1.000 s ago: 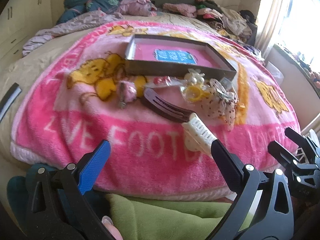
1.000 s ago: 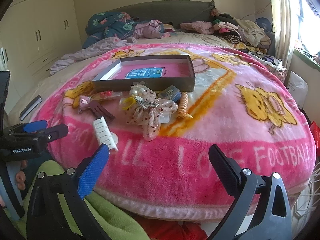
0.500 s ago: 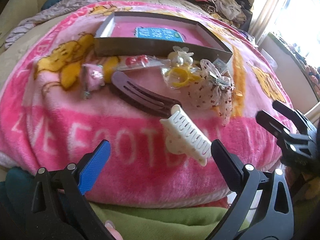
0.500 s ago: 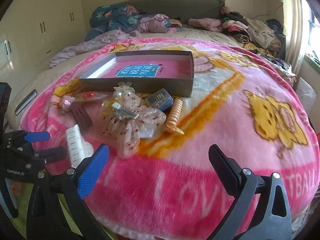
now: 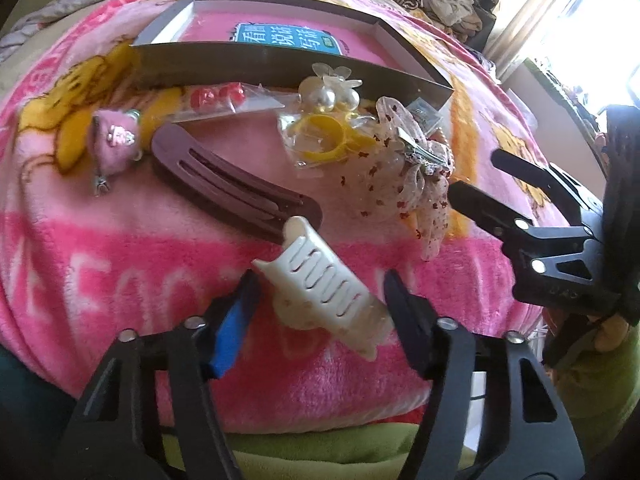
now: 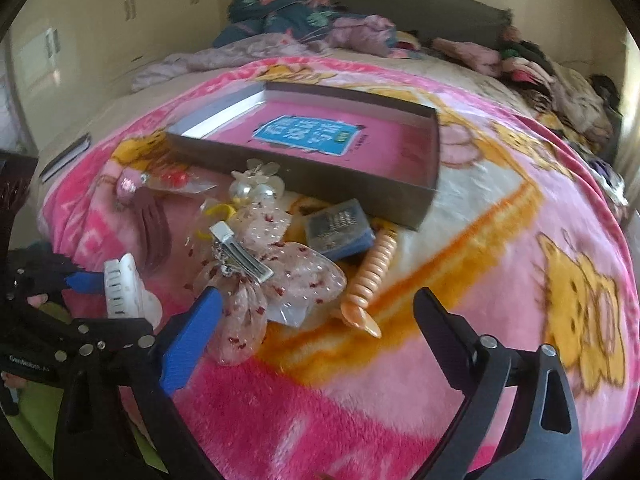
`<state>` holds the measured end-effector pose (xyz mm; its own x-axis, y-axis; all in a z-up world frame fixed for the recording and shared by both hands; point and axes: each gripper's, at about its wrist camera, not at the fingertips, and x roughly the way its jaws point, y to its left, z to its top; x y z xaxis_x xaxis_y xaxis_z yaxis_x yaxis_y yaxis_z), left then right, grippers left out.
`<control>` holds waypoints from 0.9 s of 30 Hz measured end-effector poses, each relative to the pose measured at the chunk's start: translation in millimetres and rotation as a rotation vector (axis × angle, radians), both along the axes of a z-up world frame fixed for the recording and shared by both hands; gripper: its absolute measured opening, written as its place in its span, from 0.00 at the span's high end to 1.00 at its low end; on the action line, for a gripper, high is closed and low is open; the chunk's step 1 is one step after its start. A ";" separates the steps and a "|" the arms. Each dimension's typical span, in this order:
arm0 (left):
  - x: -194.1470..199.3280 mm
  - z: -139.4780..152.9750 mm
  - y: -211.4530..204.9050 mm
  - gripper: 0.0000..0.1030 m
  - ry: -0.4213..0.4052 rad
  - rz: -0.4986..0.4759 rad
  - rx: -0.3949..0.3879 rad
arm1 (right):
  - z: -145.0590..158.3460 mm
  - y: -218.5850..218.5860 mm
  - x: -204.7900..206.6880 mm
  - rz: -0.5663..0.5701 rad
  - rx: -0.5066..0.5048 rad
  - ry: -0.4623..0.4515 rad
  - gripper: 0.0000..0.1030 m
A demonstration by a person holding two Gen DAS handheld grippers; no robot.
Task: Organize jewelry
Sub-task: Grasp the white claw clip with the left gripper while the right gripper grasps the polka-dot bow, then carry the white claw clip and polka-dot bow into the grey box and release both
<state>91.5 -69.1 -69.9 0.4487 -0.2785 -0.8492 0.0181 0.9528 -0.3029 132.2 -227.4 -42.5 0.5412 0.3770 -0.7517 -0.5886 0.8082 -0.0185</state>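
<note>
Our left gripper (image 5: 320, 304) stands open, its fingers either side of the white hair claw (image 5: 324, 288), a ribbed, slotted plastic clip lying on the pink blanket (image 5: 120, 248) in front of the box (image 5: 256, 62). Our right gripper (image 6: 316, 320) hangs open too, holding nothing, near the spotted bow (image 6: 276, 268).

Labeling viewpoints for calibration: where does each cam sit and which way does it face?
Left wrist: on the left hand-held gripper, low at the bed's near edge, facing the white claw clip between its fingers; the right hand-held gripper shows at right.
Right wrist: on the right hand-held gripper, fingers open, facing the box and headboard; the left hand-held gripper shows at lower left.
Shared: clip, box, polka-dot bow, pink blanket.
</note>
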 end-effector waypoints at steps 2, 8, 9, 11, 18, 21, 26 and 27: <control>-0.5 0.3 0.7 0.54 -0.002 -0.005 0.000 | -1.0 7.8 1.6 0.041 -0.019 -0.003 0.15; -2.2 3.8 4.2 0.63 -0.002 -0.016 0.003 | -5.5 31.7 5.8 0.142 -0.038 -0.001 0.27; -2.1 4.1 4.9 0.63 -0.004 -0.018 0.005 | -6.3 34.1 7.2 0.146 -0.039 0.000 0.29; -2.8 5.4 5.4 0.64 -0.008 -0.021 0.014 | -8.4 37.5 11.7 0.153 -0.032 0.012 0.36; -4.9 17.6 7.1 0.69 -0.041 -0.027 0.029 | -7.7 38.2 15.0 0.176 0.013 0.019 0.73; -3.9 23.9 9.8 0.70 -0.055 -0.023 0.028 | -4.7 33.0 16.5 0.157 0.041 0.017 0.77; 1.4 35.3 14.3 0.71 -0.079 -0.017 0.022 | 6.0 22.1 21.0 0.110 0.090 0.007 0.78; 2.3 37.4 15.3 0.71 -0.081 -0.017 0.022 | 8.4 20.1 21.9 0.103 0.097 0.004 0.78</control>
